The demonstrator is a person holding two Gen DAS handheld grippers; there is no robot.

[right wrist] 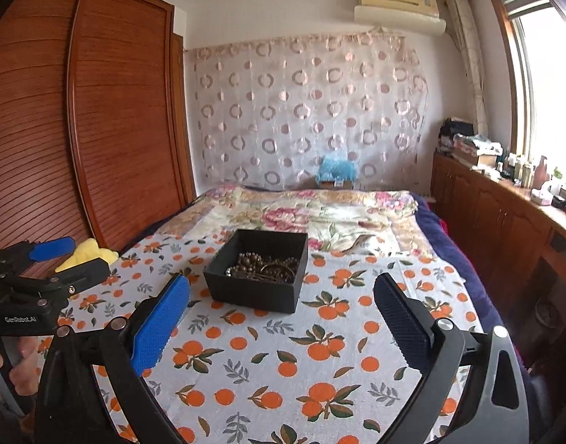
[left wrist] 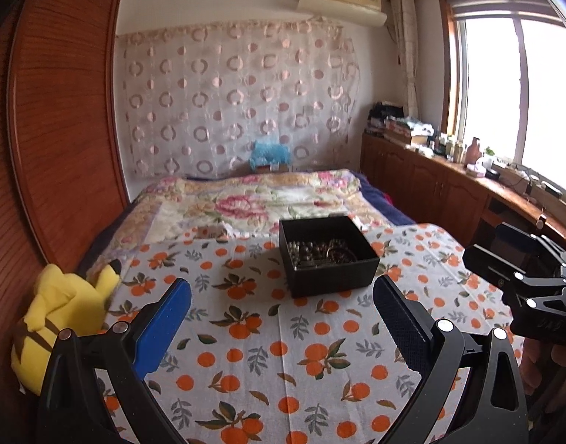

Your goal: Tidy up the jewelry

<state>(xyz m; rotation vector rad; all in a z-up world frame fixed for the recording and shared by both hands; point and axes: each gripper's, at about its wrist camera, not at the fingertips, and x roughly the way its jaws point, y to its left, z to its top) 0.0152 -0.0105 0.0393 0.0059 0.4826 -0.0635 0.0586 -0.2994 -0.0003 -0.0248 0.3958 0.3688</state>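
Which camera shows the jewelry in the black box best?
The right wrist view: it looks down into the black box, showing the jewelry spread across the floor. The left wrist view's jewelry is partly hidden behind the near wall.

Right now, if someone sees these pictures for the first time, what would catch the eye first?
Probably the black box in the middle of the orange-print cloth, open on top and holding a tangle of dark beaded jewelry. Next, the left tool and right tool, both open with blue pads, short of the box. A yellow plush toy lies at the cloth's left edge.
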